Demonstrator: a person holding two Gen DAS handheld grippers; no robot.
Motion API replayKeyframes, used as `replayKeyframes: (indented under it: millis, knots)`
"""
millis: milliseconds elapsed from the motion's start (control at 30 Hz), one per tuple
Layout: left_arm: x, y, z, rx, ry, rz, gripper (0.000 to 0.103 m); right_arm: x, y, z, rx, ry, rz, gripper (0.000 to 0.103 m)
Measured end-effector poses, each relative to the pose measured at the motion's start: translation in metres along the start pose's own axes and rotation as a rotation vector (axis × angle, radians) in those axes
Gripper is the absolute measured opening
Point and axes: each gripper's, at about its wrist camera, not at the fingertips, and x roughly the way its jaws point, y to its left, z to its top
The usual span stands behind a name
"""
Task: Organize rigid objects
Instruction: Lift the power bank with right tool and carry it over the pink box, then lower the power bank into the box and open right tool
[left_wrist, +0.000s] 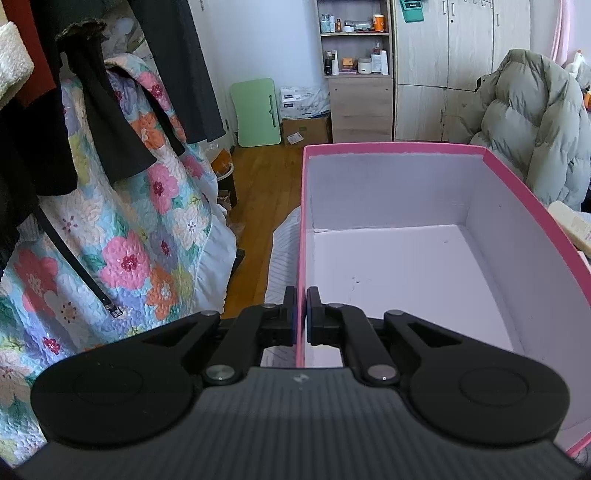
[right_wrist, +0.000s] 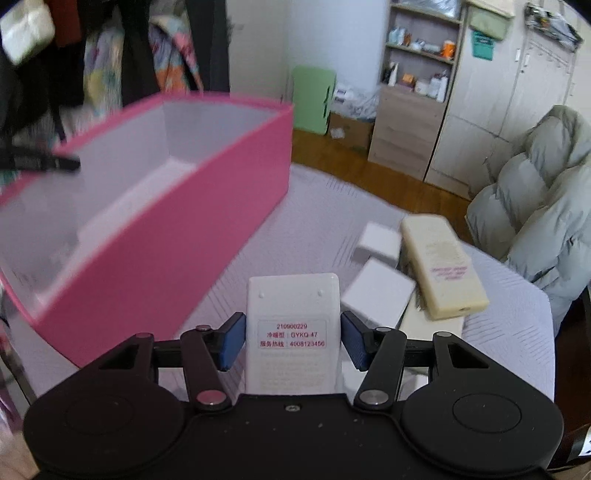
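Observation:
A pink box (left_wrist: 406, 148) with a white empty inside stands on a pale striped cloth; it also shows in the right wrist view (right_wrist: 155, 236). My left gripper (left_wrist: 301, 314) is shut on the box's left wall, one finger outside and one inside. My right gripper (right_wrist: 293, 341) is shut on a white remote (right_wrist: 293, 314) with a red-lettered label, held above the cloth to the right of the box. A cream remote (right_wrist: 441, 266) and two white blocks (right_wrist: 376, 291) lie on the cloth further right.
A grey puffer coat (right_wrist: 535, 221) lies at the right. A floral quilt (left_wrist: 129, 240) and dark clothes hang at the left. A wooden shelf unit (left_wrist: 356, 70), wardrobe and green board (left_wrist: 256, 110) stand at the far wall across the wooden floor.

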Motion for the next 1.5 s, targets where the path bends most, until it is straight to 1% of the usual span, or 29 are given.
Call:
replayKeyframes:
  millis: [167, 367, 500, 600, 700, 767, 833, 900, 967, 1033, 1133, 1200, 1233, 1333, 1400, 1467, 1500]
  knots:
    - [0.0, -0.002, 0.001, 0.006, 0.001, 0.0, 0.004, -0.023, -0.01, 0.01, 0.058, -0.043, 0.024, 0.061]
    - [-0.001, -0.001, 0.001, 0.006, -0.012, -0.004, 0.003, -0.043, -0.009, 0.015, 0.074, -0.087, 0.014, 0.061]
    - [-0.001, -0.003, 0.001, 0.013, -0.025, 0.003, 0.003, -0.061, -0.004, 0.027, 0.062, -0.137, 0.011, 0.061]
    - [-0.002, -0.003, -0.001, 0.014, -0.034, 0.008, 0.004, -0.078, 0.003, 0.043, 0.036, -0.192, 0.024, 0.061]
    - [-0.003, -0.003, -0.001, 0.015, -0.042, 0.011, 0.004, -0.09, 0.013, 0.062, 0.0, -0.252, 0.067, 0.061]
    - [-0.003, -0.003, -0.002, 0.018, -0.049, 0.01, 0.004, -0.092, 0.019, 0.078, -0.014, -0.279, 0.127, 0.061]
    - [-0.004, -0.003, -0.003, 0.026, -0.06, 0.009, 0.003, -0.084, 0.027, 0.093, -0.041, -0.292, 0.19, 0.061]
    - [-0.005, 0.001, -0.004, 0.006, -0.062, -0.005, 0.003, -0.068, 0.038, 0.106, -0.054, -0.28, 0.268, 0.061]
    - [-0.004, 0.003, -0.004, -0.007, -0.062, -0.014, 0.003, -0.042, 0.049, 0.119, -0.041, -0.237, 0.336, 0.061]
    - [-0.004, 0.002, -0.004, 0.002, -0.06, -0.004, 0.003, -0.009, 0.055, 0.131, -0.014, -0.196, 0.37, 0.061]
    - [-0.003, -0.001, -0.003, 0.03, -0.058, 0.004, 0.003, 0.038, 0.064, 0.14, 0.034, -0.143, 0.382, 0.061]
    - [-0.003, -0.002, -0.003, 0.042, -0.054, 0.012, 0.003, 0.067, 0.072, 0.144, 0.051, -0.107, 0.354, 0.061]
    - [-0.003, -0.003, -0.003, 0.044, -0.053, 0.012, 0.003, 0.077, 0.076, 0.146, 0.051, -0.103, 0.346, 0.061]
    - [-0.002, -0.001, -0.003, 0.03, -0.052, 0.009, 0.003, 0.093, 0.081, 0.146, 0.062, -0.07, 0.352, 0.061]
    - [-0.002, 0.0, -0.002, 0.019, -0.05, 0.003, 0.003, 0.088, 0.079, 0.141, 0.053, -0.037, 0.359, 0.061]
    - [-0.002, 0.001, -0.002, 0.015, -0.051, 0.0, 0.003, 0.08, 0.081, 0.134, -0.002, -0.009, 0.355, 0.061]
    - [-0.002, 0.002, -0.003, 0.013, -0.051, -0.002, 0.003, 0.075, 0.082, 0.131, -0.027, -0.014, 0.355, 0.061]
